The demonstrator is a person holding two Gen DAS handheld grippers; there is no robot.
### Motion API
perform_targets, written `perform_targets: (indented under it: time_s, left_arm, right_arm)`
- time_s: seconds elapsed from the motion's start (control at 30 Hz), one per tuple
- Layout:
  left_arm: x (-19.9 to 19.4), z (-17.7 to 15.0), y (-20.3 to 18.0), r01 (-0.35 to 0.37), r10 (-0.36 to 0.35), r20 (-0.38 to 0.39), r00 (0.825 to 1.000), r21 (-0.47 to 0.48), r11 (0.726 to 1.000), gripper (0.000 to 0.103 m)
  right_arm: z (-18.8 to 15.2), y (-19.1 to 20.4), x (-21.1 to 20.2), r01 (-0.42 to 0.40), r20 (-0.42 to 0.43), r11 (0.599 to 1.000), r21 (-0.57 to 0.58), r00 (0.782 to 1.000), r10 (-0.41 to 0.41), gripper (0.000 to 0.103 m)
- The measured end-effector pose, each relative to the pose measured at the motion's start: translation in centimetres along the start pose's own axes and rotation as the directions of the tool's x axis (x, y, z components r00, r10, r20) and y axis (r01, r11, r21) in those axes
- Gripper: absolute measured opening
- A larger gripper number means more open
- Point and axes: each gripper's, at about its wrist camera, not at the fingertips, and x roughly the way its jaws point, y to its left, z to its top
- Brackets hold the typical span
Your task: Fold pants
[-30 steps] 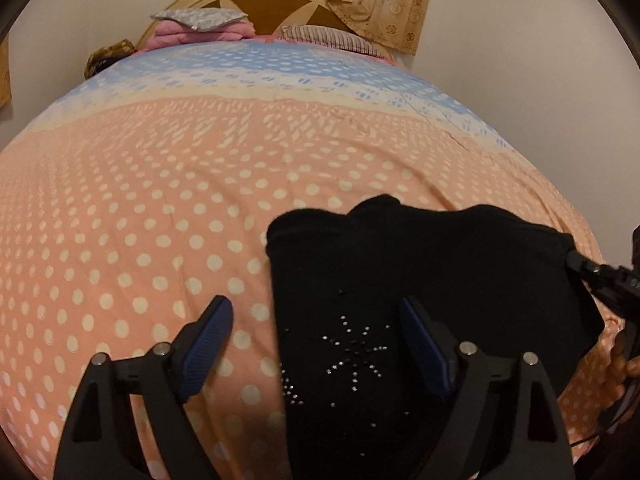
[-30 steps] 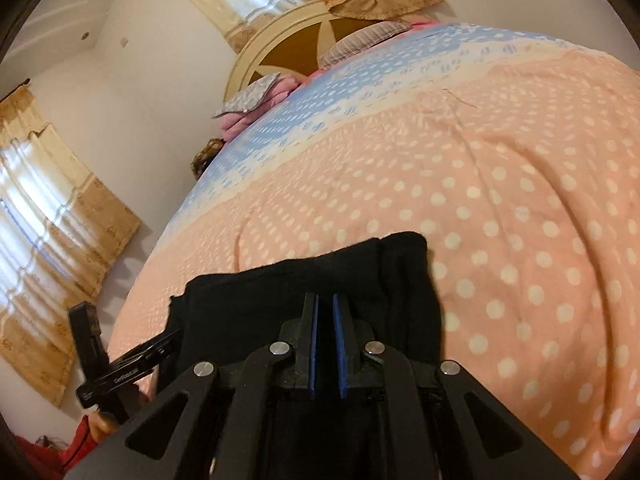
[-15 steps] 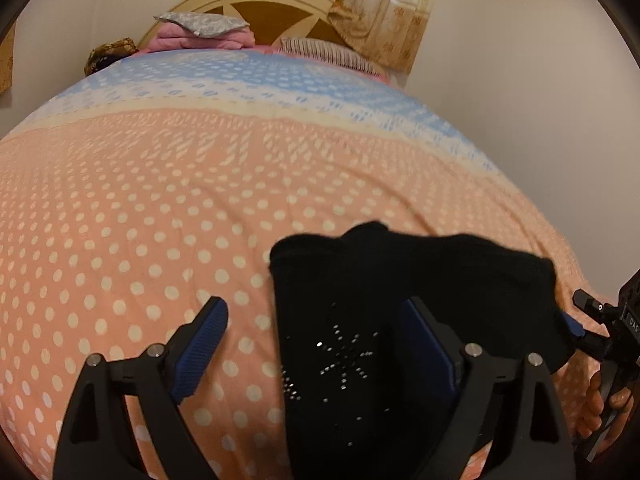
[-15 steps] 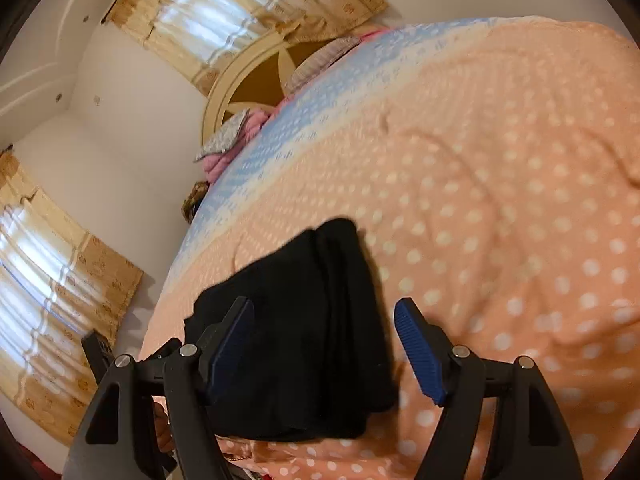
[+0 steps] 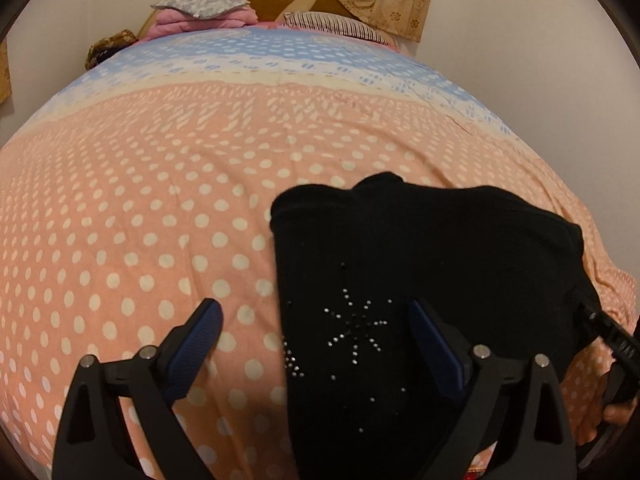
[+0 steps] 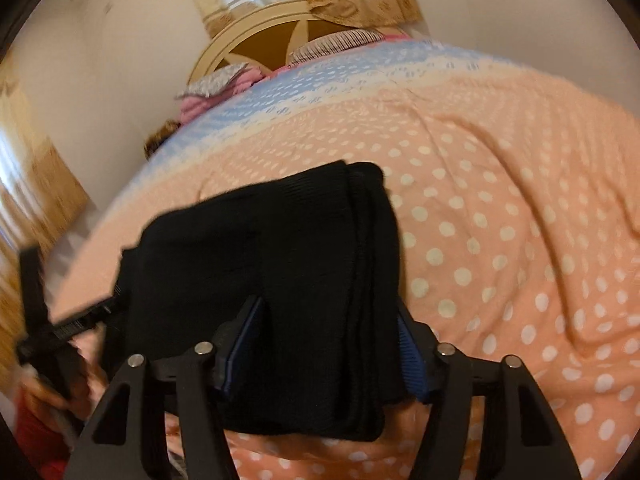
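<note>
The pants (image 5: 420, 264) lie folded into a compact black bundle on the bed (image 5: 160, 200), in the lower right of the left wrist view and the lower centre of the right wrist view (image 6: 280, 272). A rhinestone star (image 5: 356, 332) shows on the top layer.

The left gripper (image 5: 316, 344) is spread wide and still opening, holding nothing. One finger hangs over the bare spotted cover at lower left; the other sits over the pants at lower right. The bundle's left edge runs between them, but no pad presses it.

The right gripper (image 6: 328, 344) is about half open and closing. The stacked right edge of the bundle lies between its fingers; whether the pads have reached the cloth yet I cannot tell, since the view is blurred.

Risks, as I judge them:
- If the right jaws shut on only the upper layers, lifting would peel the stack apart and undo the fold.
- If they bite low, they may pinch the bed cover along with the pants and drag it.
- The bundle sits close to the bed's near edge at the bottom of the right view, so a tug toward the person could slide it off.
- The left finger over the pants could snag the top layer if it drops while the right side pulls.
</note>
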Motion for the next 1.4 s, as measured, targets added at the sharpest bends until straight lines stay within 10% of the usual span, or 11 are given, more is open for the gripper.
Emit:
perform_targets:
  time_s: [0.27, 0.73, 0.97, 1.2, 1.4]
  left_arm:
    - [-0.2, -0.7, -1.5, 0.058, -0.058, -0.013, 0.998, 0.043, 0.997, 0.097]
    - [0.4, -1.4, 1.0, 0.251, -0.255, -0.014, 0.967, -0.148, 0.957, 0.099]
    - [0.1, -2.7, 0.2, 0.236, -0.239, -0.025, 0.971, -0.093, 0.967, 0.097]
    - [-0.3, -2.7, 3.3, 0.275, -0.290, -0.016, 0.957, -0.264, 0.924, 0.053]
    - [-0.9, -3.0, 3.5, 0.270, -0.282, -0.003, 0.959, -0.275, 0.923, 0.048]
  right_arm:
    - [0.0, -0.8, 0.3, -0.024, 0.005, 1.000, 0.010, 1.000, 0.024, 0.061]
    - [-0.2, -0.3, 0.0, -0.008, 0.007, 1.000, -0.015, 1.000, 0.008, 0.059]
    - [-0.3, -0.1, 0.0, -0.002, 0.007, 1.000, -0.020, 1.000, 0.002, 0.059]
    - [-0.2, -0.1, 0.0, -0.007, 0.009, 1.000, -0.013, 1.000, 0.007, 0.059]
    - [-0.3, 0.1, 0.0, -0.003, 0.016, 1.000, -0.014, 1.000, 0.003, 0.059]
